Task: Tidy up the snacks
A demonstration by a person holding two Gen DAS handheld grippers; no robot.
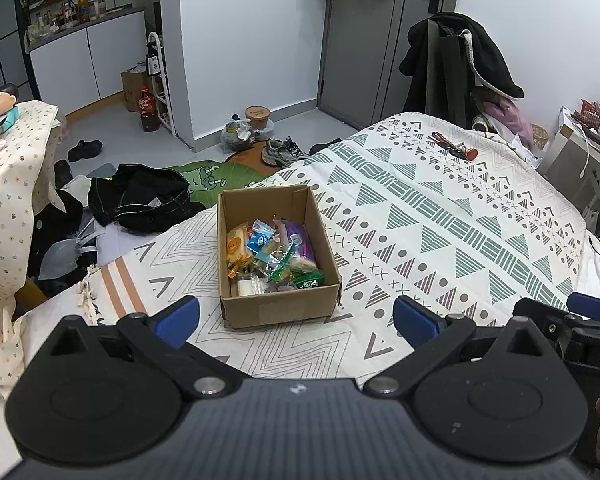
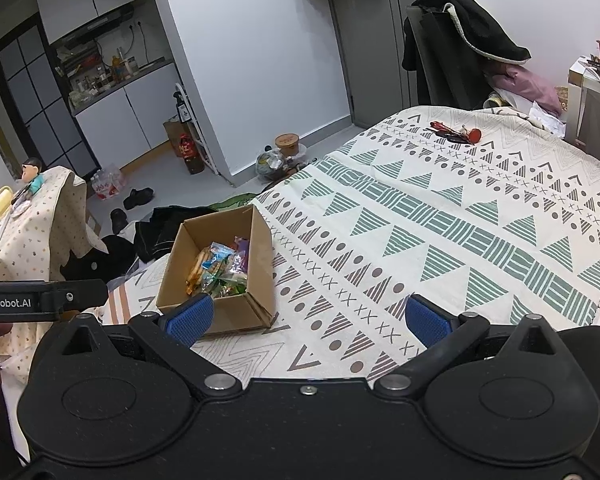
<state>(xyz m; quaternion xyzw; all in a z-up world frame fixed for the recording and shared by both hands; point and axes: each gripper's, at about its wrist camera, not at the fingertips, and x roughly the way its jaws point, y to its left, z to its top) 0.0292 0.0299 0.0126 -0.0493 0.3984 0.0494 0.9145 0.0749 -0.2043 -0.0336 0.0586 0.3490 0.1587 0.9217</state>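
Two claws: left claw (image 1: pixel 296 322) and right claw (image 2: pixel 308 320) both spread wide, grasping nothing, side by side above the bed (image 1: pixel 440 216).
Box: cardboard box (image 1: pixel 278 312) at 12 o'clock of the left claw, 11 o'clock of the right, resting on the soft cover near the bed's edge.
Snacks: snack packets (image 1: pixel 272 256) piled loose inside.
Risk: a push could likely tip the box floorward; slick wrappers may slip.

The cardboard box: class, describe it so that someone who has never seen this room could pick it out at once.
Find the bed with the triangle-patterned cover. Near its foot-end edge sits an open brown cardboard box. It is the only container on the bed, and it holds a jumble of bright snack packets.
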